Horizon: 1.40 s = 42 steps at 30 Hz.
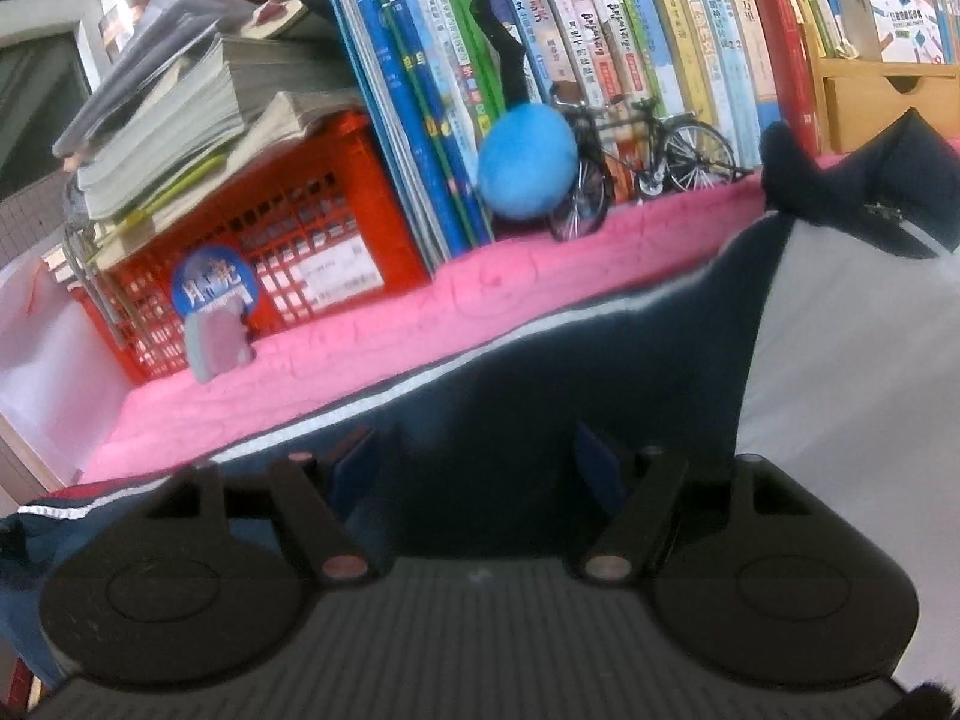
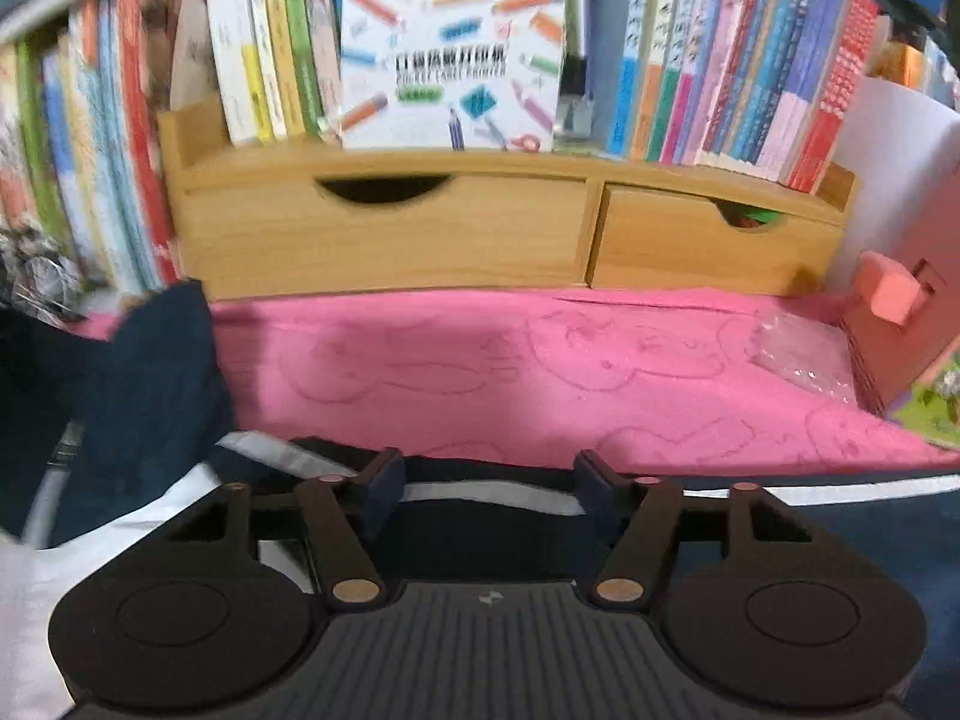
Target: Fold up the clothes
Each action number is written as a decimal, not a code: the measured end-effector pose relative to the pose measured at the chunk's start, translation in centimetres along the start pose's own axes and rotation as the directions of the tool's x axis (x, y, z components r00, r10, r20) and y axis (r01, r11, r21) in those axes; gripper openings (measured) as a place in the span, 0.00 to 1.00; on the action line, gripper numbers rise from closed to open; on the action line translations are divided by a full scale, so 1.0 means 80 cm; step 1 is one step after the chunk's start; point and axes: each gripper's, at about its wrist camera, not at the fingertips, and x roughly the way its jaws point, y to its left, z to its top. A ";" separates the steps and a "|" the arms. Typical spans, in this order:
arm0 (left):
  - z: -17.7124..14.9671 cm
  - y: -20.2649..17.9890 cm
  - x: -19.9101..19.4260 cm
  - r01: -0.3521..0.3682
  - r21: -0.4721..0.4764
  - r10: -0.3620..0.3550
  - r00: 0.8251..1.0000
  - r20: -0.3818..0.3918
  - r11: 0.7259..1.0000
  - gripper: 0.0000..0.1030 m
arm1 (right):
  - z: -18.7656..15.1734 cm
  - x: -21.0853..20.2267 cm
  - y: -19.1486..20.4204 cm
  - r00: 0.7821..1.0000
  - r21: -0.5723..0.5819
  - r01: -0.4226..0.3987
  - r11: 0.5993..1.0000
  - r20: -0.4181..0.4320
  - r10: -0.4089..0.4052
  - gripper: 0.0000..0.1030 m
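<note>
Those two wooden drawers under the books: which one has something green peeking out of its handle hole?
The right-hand drawer: green shows inside its cut-out. The left, wider drawer shows only darkness through its cut-out.

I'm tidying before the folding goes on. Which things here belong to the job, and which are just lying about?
For the job: navy and white garment, pink mat, left gripper, right gripper.

Lying about: red crate, blue ball, toy bicycle, books, wooden drawers, pencil box.
</note>
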 end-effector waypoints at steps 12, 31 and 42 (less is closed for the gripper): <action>0.000 0.002 0.000 -0.001 -0.008 0.001 1.000 -0.003 1.000 0.73 | -0.162 -0.212 0.095 0.824 -0.368 -0.566 0.738 -0.219 0.523 1.00; -0.032 -0.065 -0.159 0.457 0.002 -0.456 0.889 0.046 0.890 0.54 | -0.201 -0.229 0.079 0.833 -0.411 -0.543 0.733 -0.152 0.532 1.00; -0.026 0.040 0.011 -0.141 -0.003 0.141 0.989 -0.039 0.990 0.53 | -0.200 -0.224 0.077 0.830 -0.415 -0.546 0.728 -0.153 0.536 1.00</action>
